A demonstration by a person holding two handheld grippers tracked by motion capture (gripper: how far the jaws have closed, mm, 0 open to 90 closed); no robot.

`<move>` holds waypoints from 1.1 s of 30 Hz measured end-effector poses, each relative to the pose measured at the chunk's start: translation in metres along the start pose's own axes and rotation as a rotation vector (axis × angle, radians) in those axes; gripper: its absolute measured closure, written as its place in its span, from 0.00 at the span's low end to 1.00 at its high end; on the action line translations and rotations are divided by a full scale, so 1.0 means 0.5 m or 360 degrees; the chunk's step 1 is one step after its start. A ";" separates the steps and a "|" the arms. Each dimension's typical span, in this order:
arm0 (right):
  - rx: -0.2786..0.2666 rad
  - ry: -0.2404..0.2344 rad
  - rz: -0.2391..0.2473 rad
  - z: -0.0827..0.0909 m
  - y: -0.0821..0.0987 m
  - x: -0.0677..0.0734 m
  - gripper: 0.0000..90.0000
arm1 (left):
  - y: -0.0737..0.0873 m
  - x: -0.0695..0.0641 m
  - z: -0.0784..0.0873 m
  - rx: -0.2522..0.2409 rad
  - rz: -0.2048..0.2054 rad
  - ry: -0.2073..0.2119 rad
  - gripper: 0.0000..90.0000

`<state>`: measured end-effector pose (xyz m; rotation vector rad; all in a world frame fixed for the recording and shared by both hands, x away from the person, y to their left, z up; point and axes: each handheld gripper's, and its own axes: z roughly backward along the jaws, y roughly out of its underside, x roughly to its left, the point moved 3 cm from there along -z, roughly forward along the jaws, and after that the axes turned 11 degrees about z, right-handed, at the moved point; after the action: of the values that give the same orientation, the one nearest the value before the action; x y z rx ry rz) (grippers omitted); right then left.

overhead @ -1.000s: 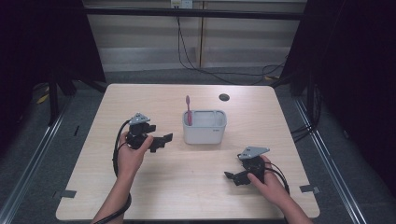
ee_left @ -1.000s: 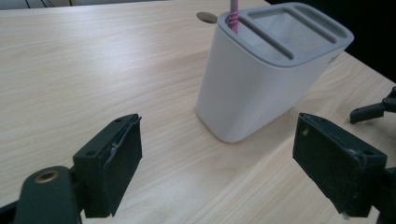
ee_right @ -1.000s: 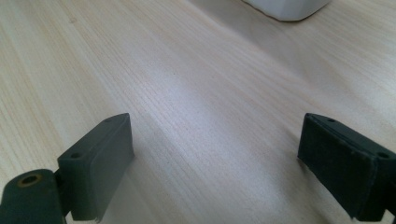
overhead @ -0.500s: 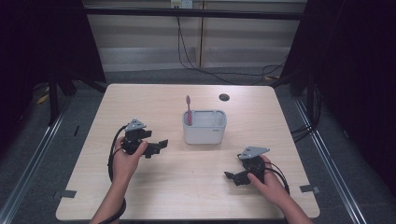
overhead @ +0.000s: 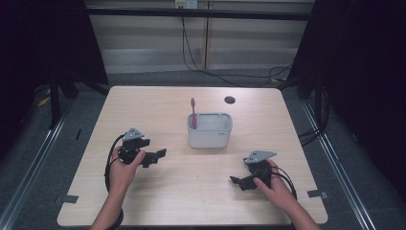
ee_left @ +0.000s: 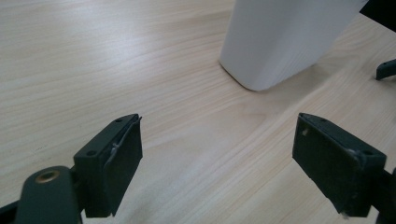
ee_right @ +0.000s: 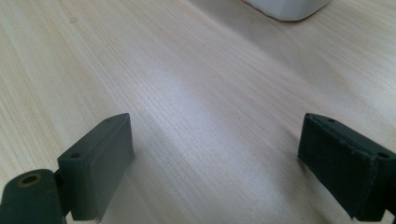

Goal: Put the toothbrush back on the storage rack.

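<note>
Pale wood-grain worktop (overhead: pixel 158 105), white rounded tub (overhead: pixel 209 135) standing near its centre, small dark round spot (overhead: pixel 230 99) toward the far edge, grey tape tabs (overhead: pixel 67 199) at near corners

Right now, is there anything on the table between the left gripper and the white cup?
Nothing: bare wood lies between the left gripper and the white cup, seen in the high view and the left gripper view.

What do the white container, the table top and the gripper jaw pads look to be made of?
White container: probably matte plastic, given its smooth, even walls, rounded corners and absence of gloss. Table: pale wood or wood-look laminate, with fine straight grain lines in both gripper views and a soft sheen; which one cannot be told. Left gripper and right gripper pads: dull black, possibly rubber.
</note>
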<state>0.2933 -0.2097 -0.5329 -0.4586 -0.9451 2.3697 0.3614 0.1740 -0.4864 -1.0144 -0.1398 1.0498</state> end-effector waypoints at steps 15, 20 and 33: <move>0.0000 0.0001 0.0000 0.000 0.000 0.000 0.11 | 0.024 0.017 0.010 0.0022 -0.0064 0.0004 0.18; 0.0000 0.0000 0.0000 0.000 0.000 0.000 0.11 | 0.033 0.025 0.011 0.0046 -0.0072 -0.0011 0.18; -0.0001 0.0001 0.0001 0.000 0.000 0.000 0.11 | 0.053 0.036 0.008 0.0104 -0.0088 -0.0038 0.18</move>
<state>0.2933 -0.2097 -0.5329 -0.4600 -0.9453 2.3697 0.3514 0.1931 -0.5102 -0.9343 -0.1510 1.0101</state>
